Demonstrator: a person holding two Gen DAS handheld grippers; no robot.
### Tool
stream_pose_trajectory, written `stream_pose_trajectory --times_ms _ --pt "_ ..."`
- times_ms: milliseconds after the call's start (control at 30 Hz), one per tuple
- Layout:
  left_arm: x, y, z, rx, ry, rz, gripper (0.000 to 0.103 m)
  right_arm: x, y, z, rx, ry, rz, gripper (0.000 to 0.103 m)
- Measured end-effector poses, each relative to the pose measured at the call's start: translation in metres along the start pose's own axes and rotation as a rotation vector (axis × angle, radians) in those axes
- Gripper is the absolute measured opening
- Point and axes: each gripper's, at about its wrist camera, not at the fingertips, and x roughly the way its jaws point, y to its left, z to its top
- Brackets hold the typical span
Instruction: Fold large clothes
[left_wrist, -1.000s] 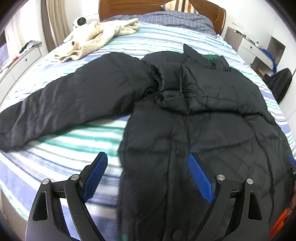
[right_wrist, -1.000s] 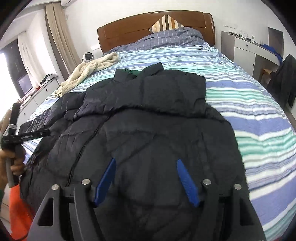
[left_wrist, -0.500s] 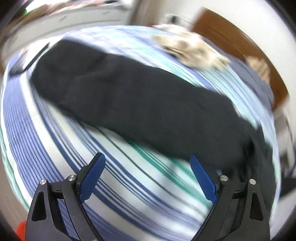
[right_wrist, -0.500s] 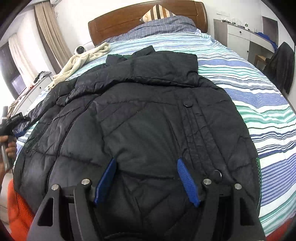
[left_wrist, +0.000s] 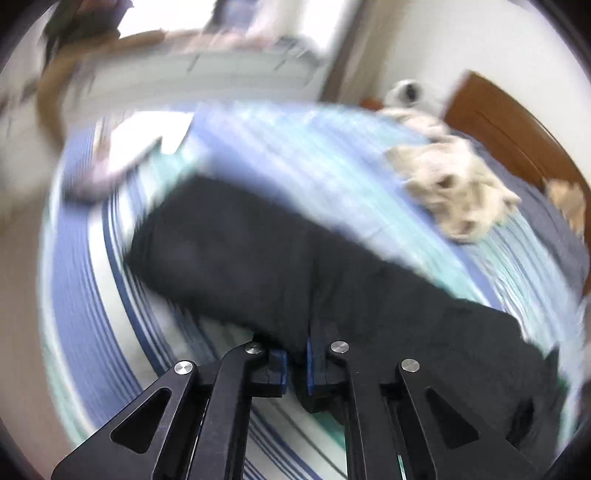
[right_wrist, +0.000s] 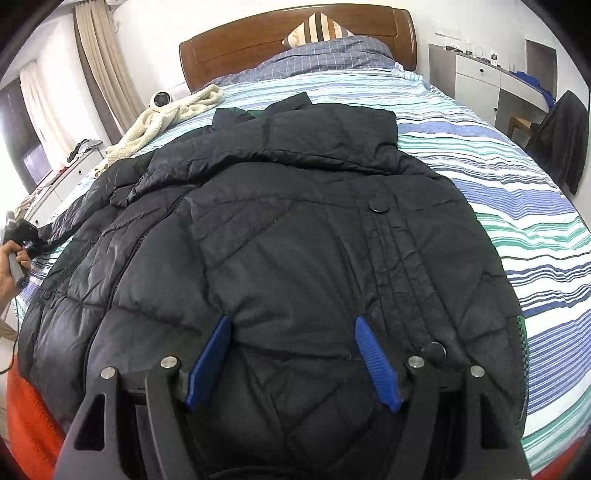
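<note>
A black quilted jacket (right_wrist: 295, 240) lies flat on a striped bed, its collar toward the headboard. Its left sleeve (left_wrist: 277, 258) stretches out across the bed in the blurred left wrist view. My left gripper (left_wrist: 295, 365) is shut on the near edge of that sleeve. In the right wrist view the left gripper (right_wrist: 22, 236) shows at the far left edge, held in a hand at the sleeve's end. My right gripper (right_wrist: 291, 354) is open and hovers over the jacket's lower front, holding nothing.
A cream fleece blanket (right_wrist: 166, 118) lies at the bed's left near the wooden headboard (right_wrist: 295, 40). A white cabinet (right_wrist: 480, 85) and a dark chair (right_wrist: 565, 140) stand at the right. A low dresser (right_wrist: 62, 173) stands left. Orange fabric (right_wrist: 26, 424) shows at the bed's foot.
My left gripper swung left to the outstretched sleeve and closed on its edge; it was open before. My right gripper moved slightly closer over the jacket and stays open.
</note>
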Motion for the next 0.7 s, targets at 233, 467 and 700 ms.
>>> stream_pose_trajectory --times_ms 233,467,700 --pt "-0.150 -0.160 -0.014 0.519 -0.355 -0.218 0.005 0.001 0.000 -0.002 0.016 -0.022 0.007 0.074" --pt "-0.230 -0.319 -0.168 1.032 -0.469 -0.500 0.015 -0.002 -0.003 -0.002 0.049 -0.024 0.032 0.074" --pt "-0.195 -0.358 -0.295 1.084 -0.067 -0.621 0.086 -0.016 -0.027 0.003 0.169 0.002 0.130 0.074"
